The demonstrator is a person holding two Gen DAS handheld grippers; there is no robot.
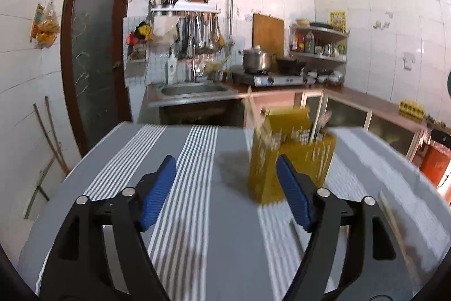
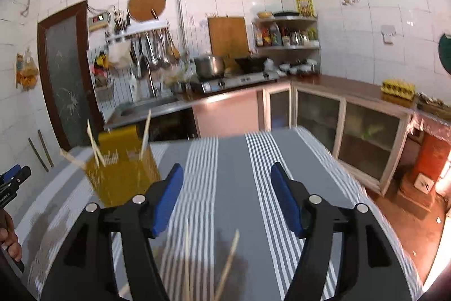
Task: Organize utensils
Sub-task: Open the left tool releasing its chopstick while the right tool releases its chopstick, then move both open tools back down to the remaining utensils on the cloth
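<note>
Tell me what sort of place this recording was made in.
A home kitchen, most likely: a steel sink set in the counter, a gas stove carrying a steel pot, and ladles hanging from a wall rack against white tiles.

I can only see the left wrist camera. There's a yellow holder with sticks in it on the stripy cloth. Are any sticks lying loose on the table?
Observer: Yes. Loose chopsticks lie on the striped cloth, just below the right gripper.
Operator: Is that gripper holding one?
Observer: No. Its jaws stand open with nothing between them.
Operator: Can that camera see my gripper?
Observer: Yes. The left gripper pokes in at the picture's left edge, left of the yellow holder.
</note>
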